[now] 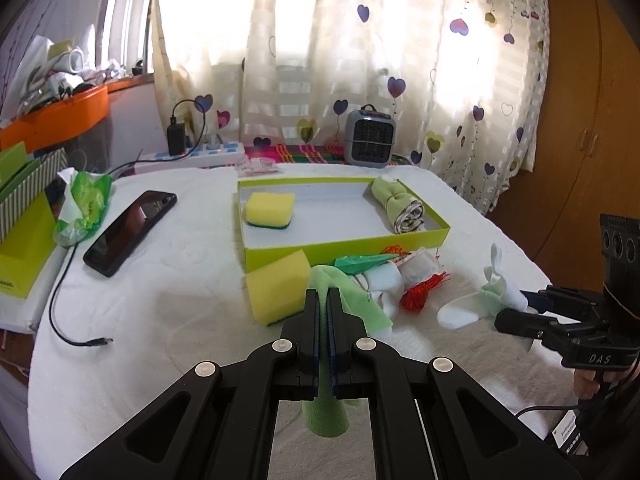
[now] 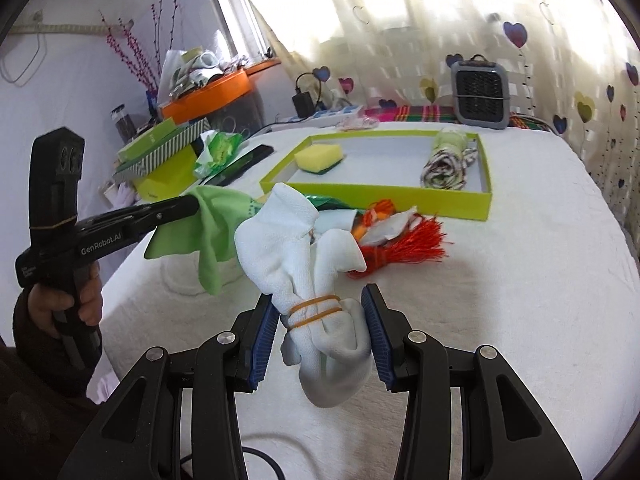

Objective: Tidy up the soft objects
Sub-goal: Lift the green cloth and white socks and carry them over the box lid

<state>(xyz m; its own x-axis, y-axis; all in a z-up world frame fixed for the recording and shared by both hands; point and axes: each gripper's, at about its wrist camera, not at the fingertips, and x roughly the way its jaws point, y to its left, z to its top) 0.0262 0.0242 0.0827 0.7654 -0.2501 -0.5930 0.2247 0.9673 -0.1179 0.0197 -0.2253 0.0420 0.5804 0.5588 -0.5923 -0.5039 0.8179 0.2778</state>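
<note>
My left gripper is shut on a light green cloth, held just above the table; the cloth also shows in the right wrist view. My right gripper holds a white sock bundle tied with rubber bands, its blue pads touching both sides; it also shows in the left wrist view. A lime green box holds a yellow sponge and a rolled cloth. A second yellow sponge lies in front of the box.
An orange-red tassel, a small packet and a green wrapper lie by the box front. A black phone, a cable, a green plastic bag and stacked boxes sit left. A grey heater stands behind.
</note>
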